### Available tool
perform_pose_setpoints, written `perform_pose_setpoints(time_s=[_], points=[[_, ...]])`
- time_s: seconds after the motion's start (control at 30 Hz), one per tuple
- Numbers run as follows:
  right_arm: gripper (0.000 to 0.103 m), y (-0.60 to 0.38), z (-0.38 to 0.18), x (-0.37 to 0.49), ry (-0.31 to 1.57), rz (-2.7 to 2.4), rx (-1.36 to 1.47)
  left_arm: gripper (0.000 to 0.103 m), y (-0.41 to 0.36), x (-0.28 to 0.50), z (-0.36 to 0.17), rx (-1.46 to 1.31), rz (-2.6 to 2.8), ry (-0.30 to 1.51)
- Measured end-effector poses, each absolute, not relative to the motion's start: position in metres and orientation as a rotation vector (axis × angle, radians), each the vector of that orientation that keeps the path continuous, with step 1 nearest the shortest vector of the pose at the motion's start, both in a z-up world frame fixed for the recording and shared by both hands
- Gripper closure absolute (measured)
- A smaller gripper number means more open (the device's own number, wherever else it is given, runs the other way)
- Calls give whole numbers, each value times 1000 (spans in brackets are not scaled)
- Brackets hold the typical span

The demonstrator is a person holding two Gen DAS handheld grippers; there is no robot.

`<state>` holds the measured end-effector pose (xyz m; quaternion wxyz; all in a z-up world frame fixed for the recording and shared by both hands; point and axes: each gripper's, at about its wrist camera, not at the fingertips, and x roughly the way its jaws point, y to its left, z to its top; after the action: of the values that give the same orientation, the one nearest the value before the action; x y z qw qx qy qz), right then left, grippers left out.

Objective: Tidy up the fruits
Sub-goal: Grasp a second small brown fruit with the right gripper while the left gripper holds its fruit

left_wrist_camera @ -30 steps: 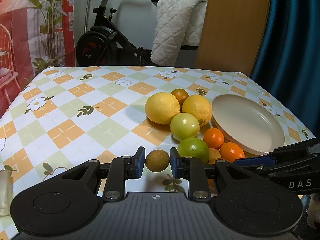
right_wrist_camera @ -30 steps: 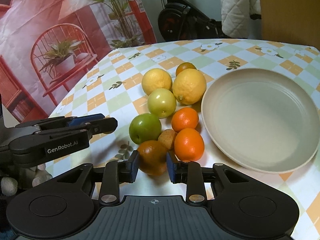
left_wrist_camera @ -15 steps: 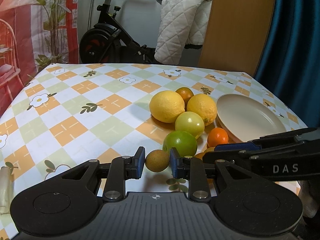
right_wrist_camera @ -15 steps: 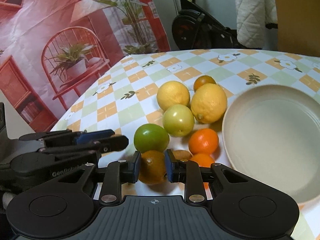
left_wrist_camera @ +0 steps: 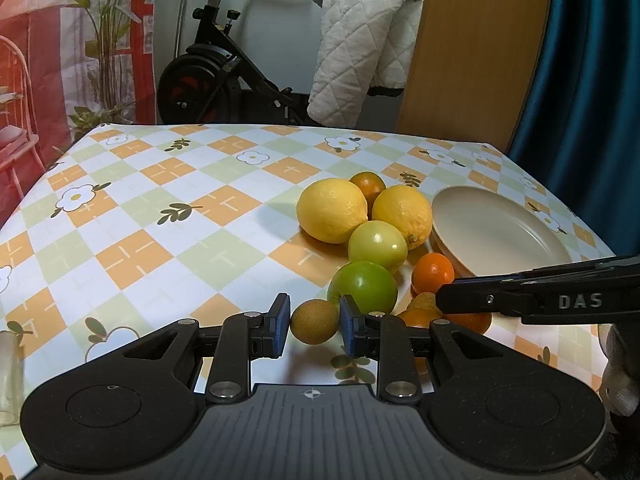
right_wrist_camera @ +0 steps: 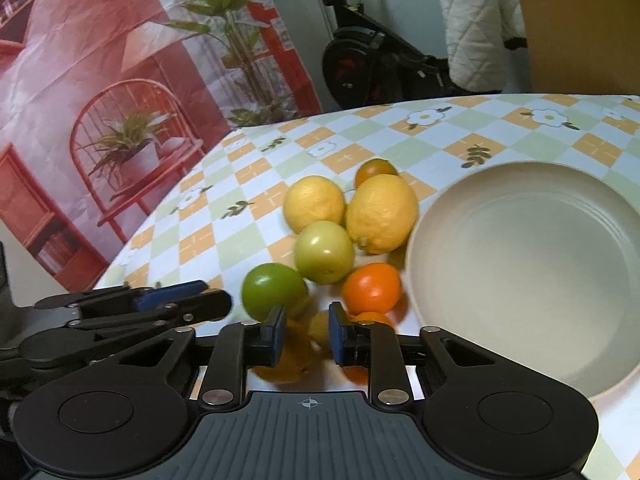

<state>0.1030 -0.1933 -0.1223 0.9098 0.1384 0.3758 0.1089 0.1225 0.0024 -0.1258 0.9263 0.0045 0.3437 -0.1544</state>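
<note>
Brown fruit (left_wrist_camera: 314, 321): pinched by left gripper (left_wrist_camera: 314, 322). Plate (left_wrist_camera: 500, 236): forward-right, beyond the pile. Right gripper (right_wrist_camera: 307, 334): grip on the orange undeterminable.

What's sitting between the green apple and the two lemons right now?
The yellow-green apple sits there, between the green apple and the two lemons, apparently touching them. Both wrist views show it, the left more sharply.

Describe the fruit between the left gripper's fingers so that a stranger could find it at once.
Start at the beige plate on the checked tablecloth; a cluster of fruit lies to its left. At the cluster's near edge, just in front of the dark green fruit, the left gripper holds a small brown fruit. It alone is brown, dull and rough-skinned; its neighbours are glossy yellow, green or orange.
</note>
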Motion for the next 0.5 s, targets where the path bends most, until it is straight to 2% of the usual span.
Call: perform_pose_setpoints(time_s=[0.07, 0.27, 0.37, 0.5], points=[[95, -194, -124, 104, 783, 219, 278, 75, 1, 122, -126, 11, -320, 705], [95, -181, -126, 107, 805, 205, 185, 75, 1, 122, -127, 15, -322, 708], [90, -177, -128, 109, 818, 186, 154, 75, 1, 122, -127, 13, -322, 708], [88, -176, -128, 111, 814, 189, 143, 75, 1, 122, -128, 13, -321, 709]])
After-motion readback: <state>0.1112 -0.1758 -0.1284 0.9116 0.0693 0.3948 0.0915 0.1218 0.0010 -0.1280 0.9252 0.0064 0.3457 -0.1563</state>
